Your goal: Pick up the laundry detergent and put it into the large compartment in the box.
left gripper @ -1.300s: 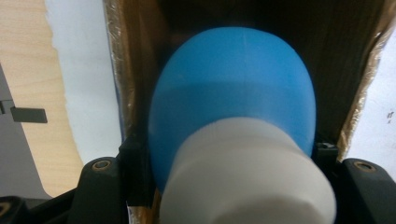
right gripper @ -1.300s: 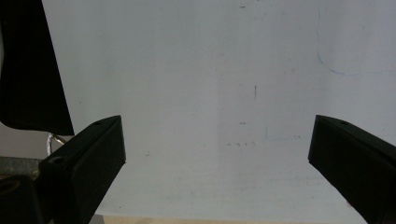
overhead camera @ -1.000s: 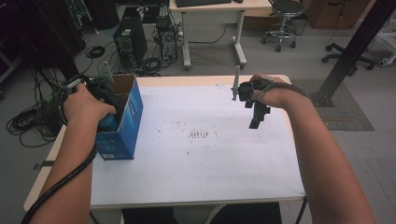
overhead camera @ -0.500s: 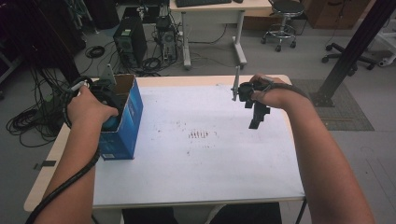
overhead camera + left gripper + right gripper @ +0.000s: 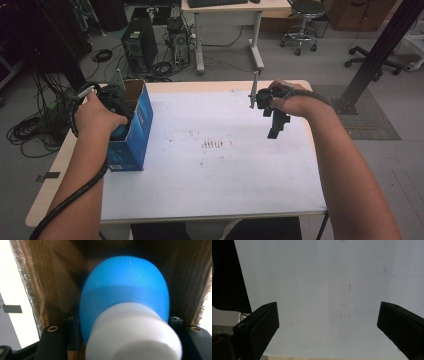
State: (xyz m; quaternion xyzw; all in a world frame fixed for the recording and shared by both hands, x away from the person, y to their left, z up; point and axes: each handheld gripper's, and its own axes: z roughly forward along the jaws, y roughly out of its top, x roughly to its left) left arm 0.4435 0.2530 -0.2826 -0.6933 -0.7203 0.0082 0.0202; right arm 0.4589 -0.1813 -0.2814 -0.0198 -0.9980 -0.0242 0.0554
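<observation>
While the left gripper [image 5: 116,106] reaches down into the open blue cardboard box [image 5: 134,131] at the table's left edge, its fingers [image 5: 52,340] sit either side of a blue egg-shaped object [image 5: 125,295] with a white cylindrical end; they have just been easing apart, and whether they press it I cannot tell. Farther right, the right gripper [image 5: 328,322] hangs over the bare white table [image 5: 215,180], fingers wide apart and holding nothing. Beyond stand computer towers, cables, a desk and stools.

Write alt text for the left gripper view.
A blue, egg-shaped object with a white cylindrical end sits close up between the left gripper's black jaws, inside a brown cardboard box. The picture is blurred.
</observation>
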